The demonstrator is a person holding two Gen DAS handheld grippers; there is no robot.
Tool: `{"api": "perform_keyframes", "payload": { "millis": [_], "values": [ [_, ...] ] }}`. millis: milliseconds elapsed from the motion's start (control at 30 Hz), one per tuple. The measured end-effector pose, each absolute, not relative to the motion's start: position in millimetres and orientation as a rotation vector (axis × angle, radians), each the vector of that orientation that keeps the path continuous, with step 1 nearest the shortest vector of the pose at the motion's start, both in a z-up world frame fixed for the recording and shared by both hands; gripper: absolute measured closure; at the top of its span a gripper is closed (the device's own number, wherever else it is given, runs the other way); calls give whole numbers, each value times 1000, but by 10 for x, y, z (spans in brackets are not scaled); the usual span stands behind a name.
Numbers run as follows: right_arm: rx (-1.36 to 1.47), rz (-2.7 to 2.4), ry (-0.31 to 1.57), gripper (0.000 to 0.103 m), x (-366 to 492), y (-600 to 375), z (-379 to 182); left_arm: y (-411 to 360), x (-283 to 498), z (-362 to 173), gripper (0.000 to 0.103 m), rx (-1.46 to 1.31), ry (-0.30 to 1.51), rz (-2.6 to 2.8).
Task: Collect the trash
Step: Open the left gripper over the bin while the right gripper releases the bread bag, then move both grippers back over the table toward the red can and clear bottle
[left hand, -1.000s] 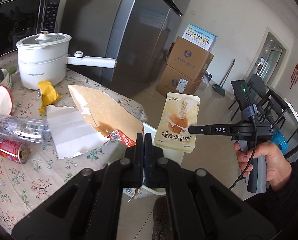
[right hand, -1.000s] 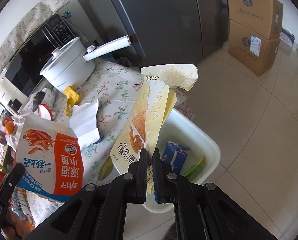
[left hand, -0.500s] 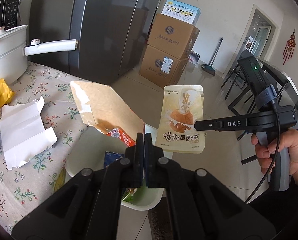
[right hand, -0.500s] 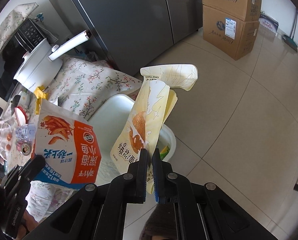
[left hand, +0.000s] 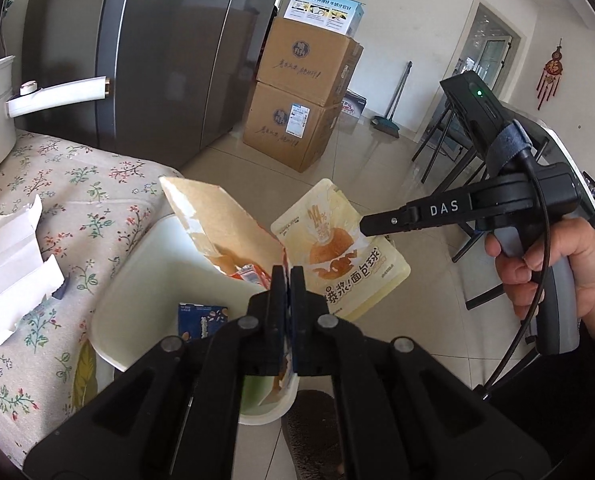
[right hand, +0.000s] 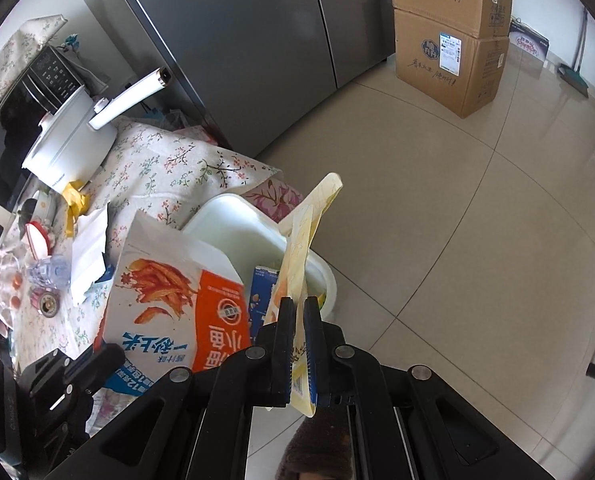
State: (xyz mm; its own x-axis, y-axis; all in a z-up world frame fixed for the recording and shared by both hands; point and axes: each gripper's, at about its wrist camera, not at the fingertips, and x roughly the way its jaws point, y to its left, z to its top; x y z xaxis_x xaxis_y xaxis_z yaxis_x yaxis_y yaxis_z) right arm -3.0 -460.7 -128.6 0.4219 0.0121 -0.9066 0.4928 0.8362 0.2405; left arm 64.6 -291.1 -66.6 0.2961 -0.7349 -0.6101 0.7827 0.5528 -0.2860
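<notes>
White bin (left hand: 145, 280) holds a blue carton (left hand: 201, 320).

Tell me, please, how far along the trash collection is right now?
Done: a blue carton already lies in the white bin. In hand: the left gripper is shut on the orange snack bag, and the right gripper is shut on the yellow bread pouch, both over the bin, not yet dropped. Left: torn white paper, a yellow wrapper, a can and a plastic bottle lie on the table.
</notes>
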Motion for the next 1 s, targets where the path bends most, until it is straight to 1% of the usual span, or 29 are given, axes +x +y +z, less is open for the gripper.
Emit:
{"api": "perform_keyframes", "payload": {
  "millis": [200,233,267,300,333,367,433,533,567,700,733,800,833,867,900,933,967,1000],
  "values": [
    [511,-310,1134,97,70,-4532,-1369,-2849,860,-944,100,104,851,-906],
    [503,-309,1138,97,89,-4511,-1371,-2834,904,-993,94,116,872,-874],
    [496,-308,1139,97,106,-4493,-1374,-2805,940,-1034,74,121,897,-845],
    [489,-307,1140,97,123,-4473,-1372,-2769,969,-1053,58,118,913,-815],
    [486,-305,1140,97,140,-4456,-1365,-2720,979,-1058,30,112,919,-786],
    [485,-303,1139,97,157,-4443,-1360,-2670,982,-1040,20,109,914,-759],
    [480,-301,1137,97,195,-4415,-1350,-2591,988,-1013,17,117,927,-722],
    [467,-295,1140,97,251,-4364,-1347,-2421,1000,-974,5,123,940,-662],
    [463,-294,1142,97,280,-4340,-1352,-2358,994,-952,3,125,935,-643],
    [438,-290,1156,97,392,-4226,-1373,-2119,1001,-874,1,135,926,-595],
    [433,-287,1159,95,419,-4194,-1374,-2063,993,-851,1,143,920,-583],
    [433,-276,1152,90,477,-4124,-1357,-1957,975,-815,1,164,910,-559],
    [438,-263,1150,85,505,-4093,-1345,-1899,971,-800,1,169,906,-549],
    [440,-255,1152,68,536,-4062,-1336,-1844,973,-782,1,174,904,-536],
    [437,-257,1150,41,559,-4025,-1317,-1791,974,-765,1,176,903,-525],
    [430,-261,1136,32,574,-3979,-1286,-1740,982,-750,1,176,900,-515],
    [417,-260,1120,27,592,-3922,-1248,-1683,982,-730,1,173,894,-505],
    [398,-251,1118,27,624,-3857,-1217,-1637,997,-720,1,171,891,-496]
  ]
}}
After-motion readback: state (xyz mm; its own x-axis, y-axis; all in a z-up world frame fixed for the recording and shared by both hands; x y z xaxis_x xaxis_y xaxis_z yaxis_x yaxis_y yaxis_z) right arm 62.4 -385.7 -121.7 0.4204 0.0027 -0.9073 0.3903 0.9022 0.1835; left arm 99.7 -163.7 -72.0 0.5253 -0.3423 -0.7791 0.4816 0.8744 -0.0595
